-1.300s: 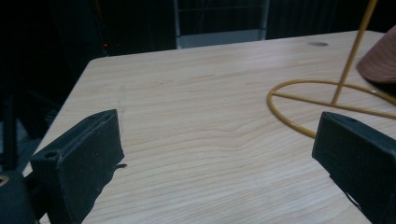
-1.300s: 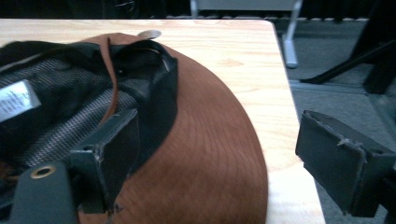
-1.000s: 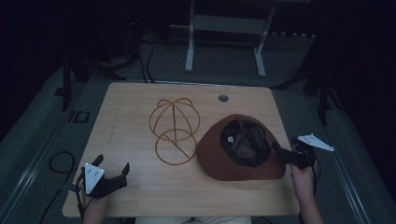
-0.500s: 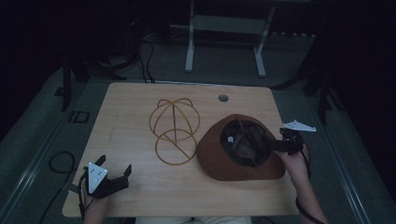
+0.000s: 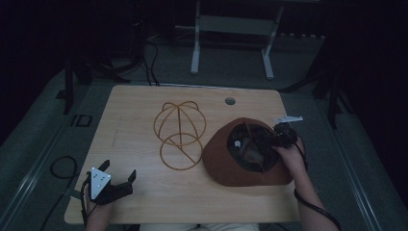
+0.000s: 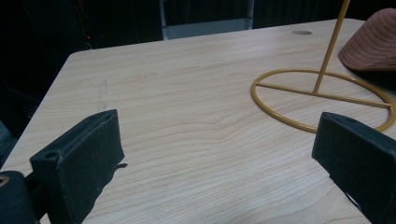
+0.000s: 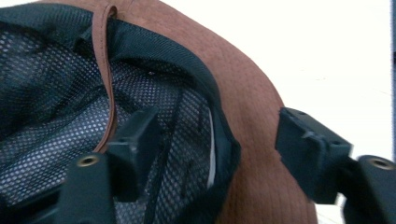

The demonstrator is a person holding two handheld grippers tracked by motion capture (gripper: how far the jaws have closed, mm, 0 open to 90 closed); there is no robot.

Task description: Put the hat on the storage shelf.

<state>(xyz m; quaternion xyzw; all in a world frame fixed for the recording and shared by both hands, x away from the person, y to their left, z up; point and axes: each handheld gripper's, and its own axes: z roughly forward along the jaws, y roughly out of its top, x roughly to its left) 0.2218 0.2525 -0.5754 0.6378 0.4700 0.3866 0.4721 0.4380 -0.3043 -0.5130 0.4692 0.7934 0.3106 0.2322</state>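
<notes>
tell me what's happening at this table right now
A person works with a gripper in each hand. The right gripper has reached the upturned brown hat and straddles its edge, one of its fingers inside the mesh lining and one outside; they have just been closing but don't yet pinch it. The left gripper rests open near the table's front corner. A gold wire hat stand waits beside the hat.

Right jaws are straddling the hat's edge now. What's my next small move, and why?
Probably finish closing the right gripper on the edge of the upturned brown brimmed hat. One jaw sits inside against the black mesh lining, the other outside over the brown brim; they have just been closing, with gaps left on both sides. The gold wire hat stand stands free beside the hat, and the left gripper rests open.
</notes>
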